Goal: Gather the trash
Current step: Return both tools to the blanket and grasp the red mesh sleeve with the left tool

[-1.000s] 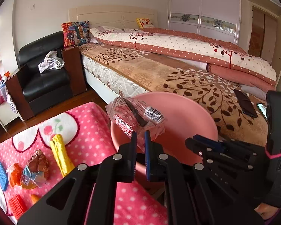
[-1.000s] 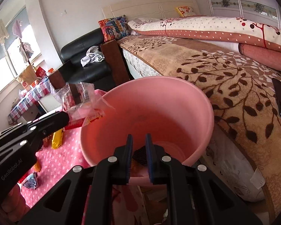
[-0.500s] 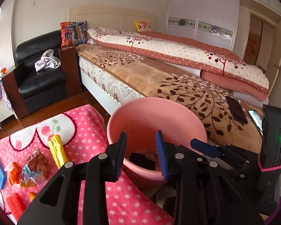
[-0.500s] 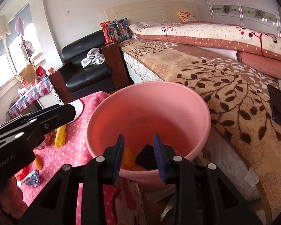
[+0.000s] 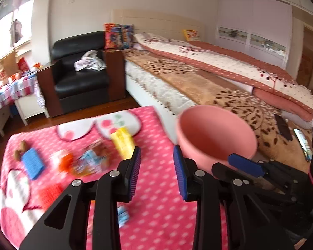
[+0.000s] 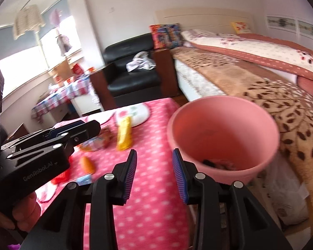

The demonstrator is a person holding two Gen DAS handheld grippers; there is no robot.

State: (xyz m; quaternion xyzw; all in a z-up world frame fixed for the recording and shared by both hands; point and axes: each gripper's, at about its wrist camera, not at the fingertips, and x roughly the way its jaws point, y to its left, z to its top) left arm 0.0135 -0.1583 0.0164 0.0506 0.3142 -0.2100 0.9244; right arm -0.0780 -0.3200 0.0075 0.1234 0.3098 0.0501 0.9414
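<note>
left hand-held gripper: released, empty, jaws opened just before | right hand-held gripper: released, empty, jaws just opening | bucket: at 2 o'clock | wrappers: on surface, 10 o'clock

Each gripper is black plastic, the left gripper and the right gripper alike. Both have ribbed blue pads and round silver screws. White "GenRobot.AI" letters mark the left one's side. A hand holds it.

Plain pink bucket beside white-dotted pink blanket; yellow wrapper.
</note>
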